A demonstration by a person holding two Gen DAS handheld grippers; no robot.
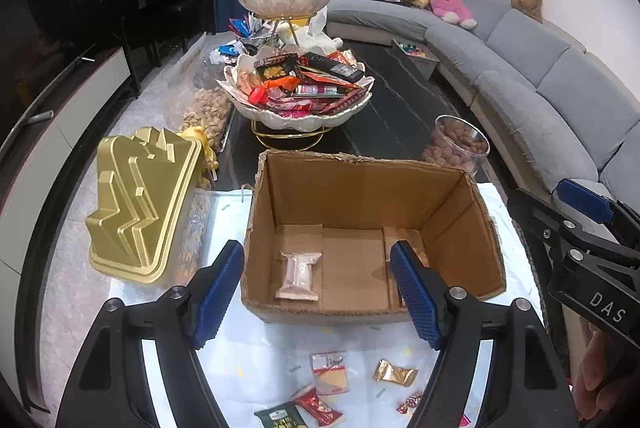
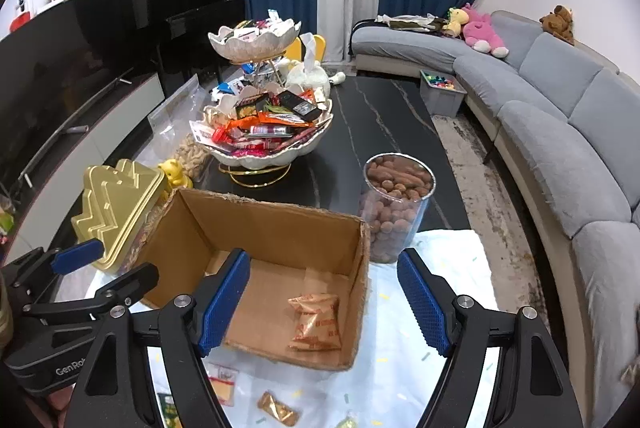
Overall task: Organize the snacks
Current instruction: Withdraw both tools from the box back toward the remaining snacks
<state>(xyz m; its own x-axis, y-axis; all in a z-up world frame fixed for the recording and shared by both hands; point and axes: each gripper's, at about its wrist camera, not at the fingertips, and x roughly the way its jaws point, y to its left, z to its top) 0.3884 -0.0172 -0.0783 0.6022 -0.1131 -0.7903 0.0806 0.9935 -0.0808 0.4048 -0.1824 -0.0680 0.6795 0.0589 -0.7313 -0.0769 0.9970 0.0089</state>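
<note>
An open cardboard box (image 1: 360, 188) (image 2: 280, 224) stands on a white cloth. A pale pink snack packet (image 1: 298, 274) lies on its floor at the left, and an orange snack packet (image 2: 316, 322) lies at its right. My left gripper (image 1: 318, 292) is open and empty, hovering over the box's near edge. My right gripper (image 2: 322, 302) is open and empty above the box's right part. Loose snacks lie on the cloth in front: a clear packet (image 1: 330, 372) (image 2: 222, 380), a gold packet (image 1: 394, 374) (image 2: 278, 408), a red packet (image 1: 318, 406), a green packet (image 1: 280, 416).
A gold tin (image 1: 144, 204) (image 2: 116, 208) stands left of the box. A clear jar of brown nuts (image 2: 394, 204) (image 1: 460, 148) stands at its far right. A tiered bowl stand full of snacks (image 1: 296, 88) (image 2: 268, 124) is behind. A grey sofa (image 2: 560, 132) curves along the right.
</note>
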